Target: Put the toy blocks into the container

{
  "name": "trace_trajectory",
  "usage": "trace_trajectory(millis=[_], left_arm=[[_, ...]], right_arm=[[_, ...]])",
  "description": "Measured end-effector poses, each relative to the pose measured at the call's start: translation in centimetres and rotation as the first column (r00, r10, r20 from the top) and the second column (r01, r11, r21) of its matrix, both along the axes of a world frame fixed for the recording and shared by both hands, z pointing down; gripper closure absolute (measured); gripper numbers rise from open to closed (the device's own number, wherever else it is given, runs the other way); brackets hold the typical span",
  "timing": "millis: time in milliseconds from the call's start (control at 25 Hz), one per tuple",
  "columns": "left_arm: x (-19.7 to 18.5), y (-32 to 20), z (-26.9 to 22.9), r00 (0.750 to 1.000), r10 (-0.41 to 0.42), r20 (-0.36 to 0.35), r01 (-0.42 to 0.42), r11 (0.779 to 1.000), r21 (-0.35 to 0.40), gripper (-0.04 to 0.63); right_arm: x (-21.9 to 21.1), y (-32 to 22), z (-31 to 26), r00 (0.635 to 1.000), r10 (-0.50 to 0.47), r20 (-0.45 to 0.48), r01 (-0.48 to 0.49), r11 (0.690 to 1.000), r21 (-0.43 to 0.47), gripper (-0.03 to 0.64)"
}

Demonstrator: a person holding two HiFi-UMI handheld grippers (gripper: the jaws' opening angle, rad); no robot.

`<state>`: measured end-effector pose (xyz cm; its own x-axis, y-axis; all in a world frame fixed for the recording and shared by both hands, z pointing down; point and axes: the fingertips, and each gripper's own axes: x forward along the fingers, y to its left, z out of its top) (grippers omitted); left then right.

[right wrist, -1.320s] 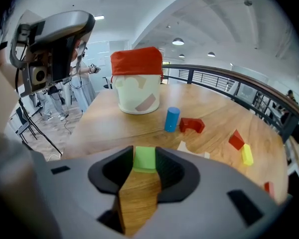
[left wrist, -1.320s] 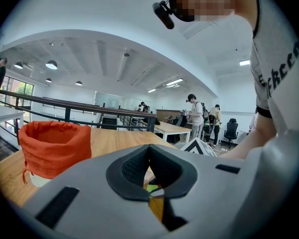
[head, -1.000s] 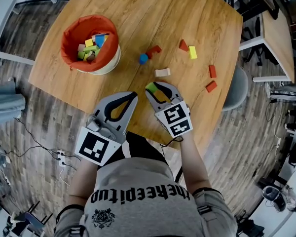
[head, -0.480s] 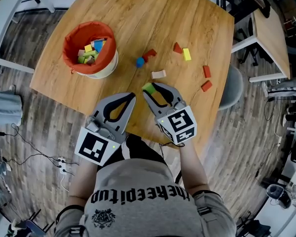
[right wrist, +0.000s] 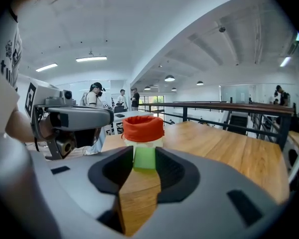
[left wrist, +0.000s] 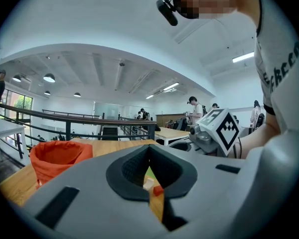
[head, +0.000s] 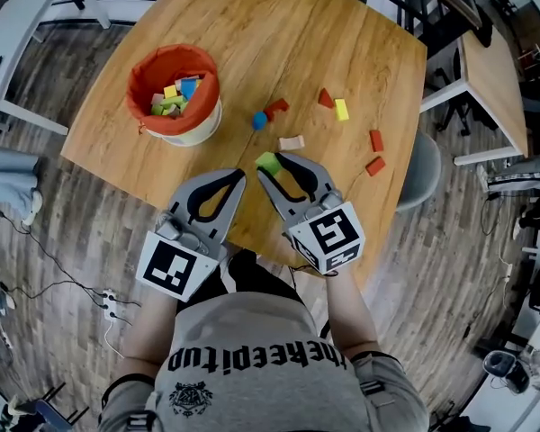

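Transport step: right gripper (head: 272,164) jaws clamp green block (head: 267,160) at frame centre over surface (head: 252,43); left gripper (head: 237,176) jaws pressed together, empty; next, carry to container (head: 198,131) upper left, release inside.

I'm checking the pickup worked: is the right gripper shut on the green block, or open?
Shut on it. The right gripper has its jaws pressing both sides of the green block.

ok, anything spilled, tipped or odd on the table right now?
Nothing stands out. The container stands upright with blocks inside, loose blocks lie scattered on the table, and the right gripper grips a green block.
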<state>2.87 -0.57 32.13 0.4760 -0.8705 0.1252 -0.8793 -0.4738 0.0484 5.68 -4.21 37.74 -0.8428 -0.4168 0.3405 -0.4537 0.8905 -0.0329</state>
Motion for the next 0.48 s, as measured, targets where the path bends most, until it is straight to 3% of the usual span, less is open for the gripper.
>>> trace_trajectory(millis=[480], left_arm=[[-2.6,1.1,-0.5,0.996,-0.081,0.024,0.08,0.997,0.022,0.583]], right_arm=[[-3.8,0.7,-2.5,0.993,-0.09,0.08,0.087,0.996,0.032,0.472]])
